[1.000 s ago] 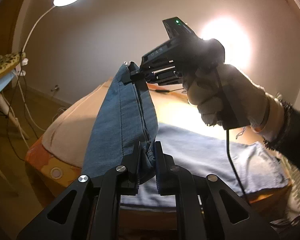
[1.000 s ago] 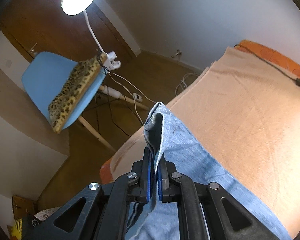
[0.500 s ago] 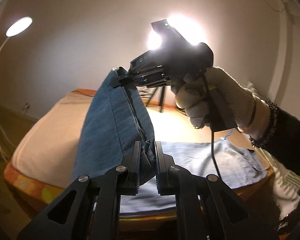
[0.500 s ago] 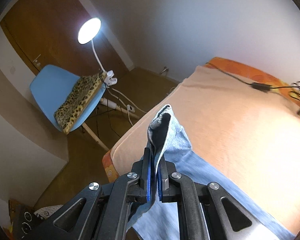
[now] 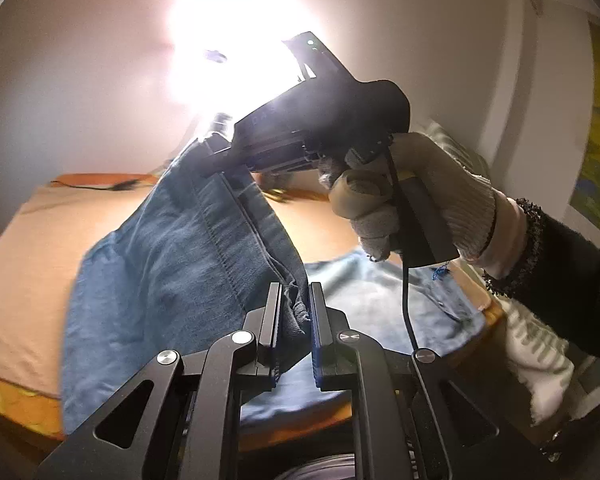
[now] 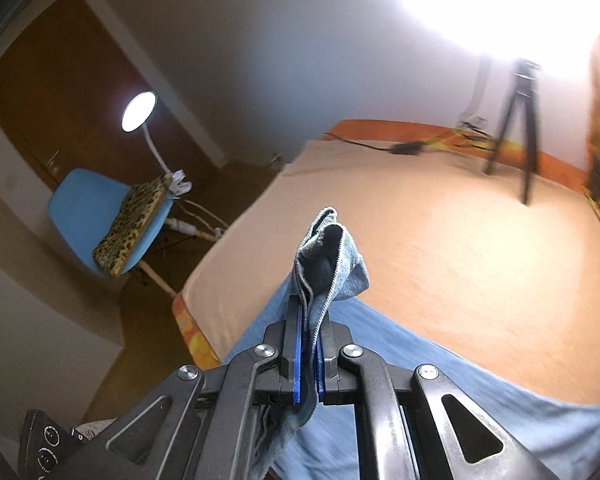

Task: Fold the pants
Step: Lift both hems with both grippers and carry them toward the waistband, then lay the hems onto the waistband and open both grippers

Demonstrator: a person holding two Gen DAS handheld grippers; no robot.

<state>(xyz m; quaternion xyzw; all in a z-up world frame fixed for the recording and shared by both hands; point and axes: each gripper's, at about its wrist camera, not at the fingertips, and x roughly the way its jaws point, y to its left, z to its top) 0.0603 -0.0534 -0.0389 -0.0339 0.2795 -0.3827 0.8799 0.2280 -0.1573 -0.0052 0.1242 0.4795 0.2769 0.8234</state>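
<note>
Both tools still clamp pants [image 5: 172, 264]; views swung toward, seemingly, tripod [image 6: 520, 120] lamp glare.

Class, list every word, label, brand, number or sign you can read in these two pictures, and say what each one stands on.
No text can be read for certain.
Faint letters on the side of the black right gripper, shut on the blue denim pants: too glared to read.
Small white ring markings and a possible "G" on the black device at the lower left corner: too small to read.

Left tool [image 5: 294, 320] clamped low; right tool [image 6: 309, 344] clamped, raised in gloved hand [image 5: 404, 212].
</note>
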